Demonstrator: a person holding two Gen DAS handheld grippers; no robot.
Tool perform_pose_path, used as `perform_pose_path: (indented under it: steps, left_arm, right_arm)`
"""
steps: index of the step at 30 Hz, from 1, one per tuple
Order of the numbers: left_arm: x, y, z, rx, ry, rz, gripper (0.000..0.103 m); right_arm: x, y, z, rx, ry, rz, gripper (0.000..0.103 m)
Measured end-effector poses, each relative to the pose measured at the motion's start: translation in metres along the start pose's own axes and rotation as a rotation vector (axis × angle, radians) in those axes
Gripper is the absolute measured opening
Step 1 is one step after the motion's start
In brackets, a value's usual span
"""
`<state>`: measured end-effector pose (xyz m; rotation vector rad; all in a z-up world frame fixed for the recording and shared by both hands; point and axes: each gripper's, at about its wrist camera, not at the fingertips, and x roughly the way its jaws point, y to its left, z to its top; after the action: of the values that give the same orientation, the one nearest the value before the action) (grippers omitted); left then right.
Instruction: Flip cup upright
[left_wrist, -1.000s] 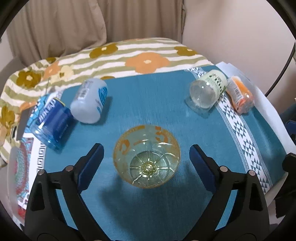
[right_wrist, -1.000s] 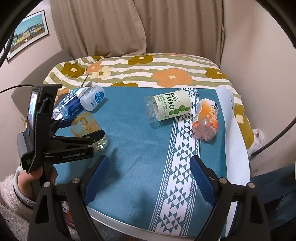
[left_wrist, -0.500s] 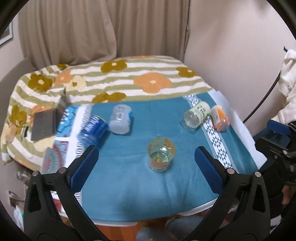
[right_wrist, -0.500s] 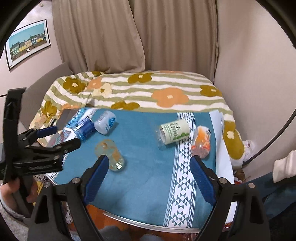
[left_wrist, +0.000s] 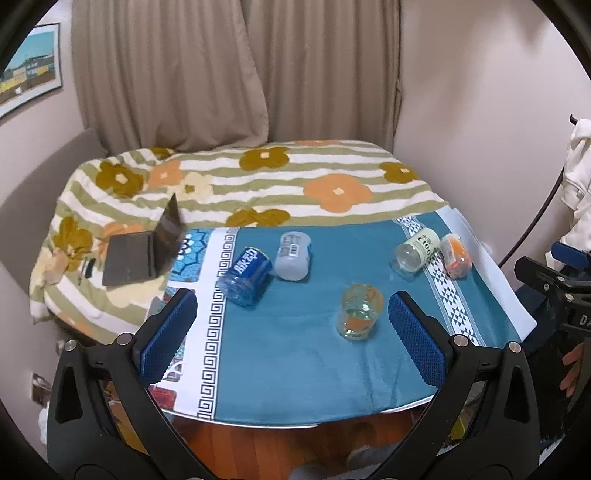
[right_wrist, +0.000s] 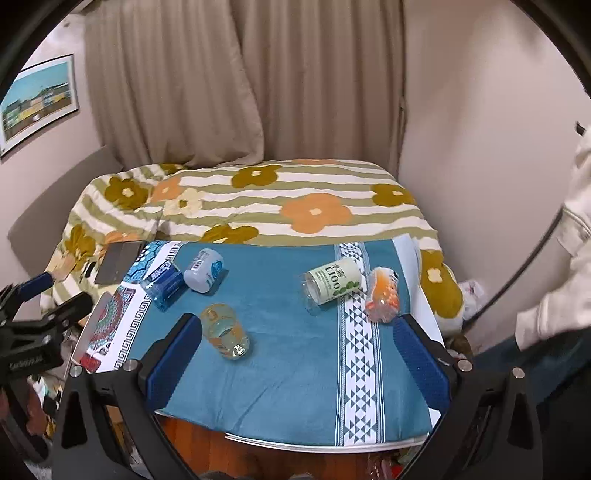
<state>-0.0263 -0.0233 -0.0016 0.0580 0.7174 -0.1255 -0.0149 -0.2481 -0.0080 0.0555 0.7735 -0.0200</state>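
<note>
On the round table (left_wrist: 295, 387) with the teal cloth, everything sits relative to the cup (left_wrist: 357, 312), so I'll go big to small from there. Behind the cup, past the table's far edge, is the flowery striped blanket (left_wrist: 258, 184) with a dark notebook thing (left_wrist: 129, 258) lying on it, off to the cup's left. Closer in on that side, a blue bottle (left_wrist: 245, 275) and a pale one (left_wrist: 293, 254) lie touching each other. To the cup's right, further back, a green-label bottle (right_wrist: 332, 286) lies next to a small orange bottle (right_wrist: 384, 295). The cup itself looks to be standing upright, mouth up, near the middle of the cloth, so I'd say the flip is basically done.

Both grippers are pulled well back from it. The left gripper (left_wrist: 291, 332) has its jaws spread wide with nothing in them, and the right gripper (right_wrist: 295, 354) is the same, wide and empty.

What could still go wrong? My guess: the cloth is soft, so a sloppy swing of either gripper could catch the rim and tip it again, or nudge a lying bottle so it rolls into the cup.
</note>
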Motion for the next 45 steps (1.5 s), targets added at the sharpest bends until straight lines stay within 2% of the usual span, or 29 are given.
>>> perform_pose_path:
  steps: [6, 45]
  left_arm:
    - [-0.006, 0.004, -0.003, -0.001, -0.012, 0.009, 0.103]
    - [-0.011, 0.009, 0.001, 0.009, -0.051, 0.013, 0.103]
  right_arm:
    - [-0.004, 0.006, -0.005, 0.036, 0.003, -0.069, 0.103]
    - [-0.011, 0.012, 0.001, 0.03, -0.016, -0.088, 0.103]
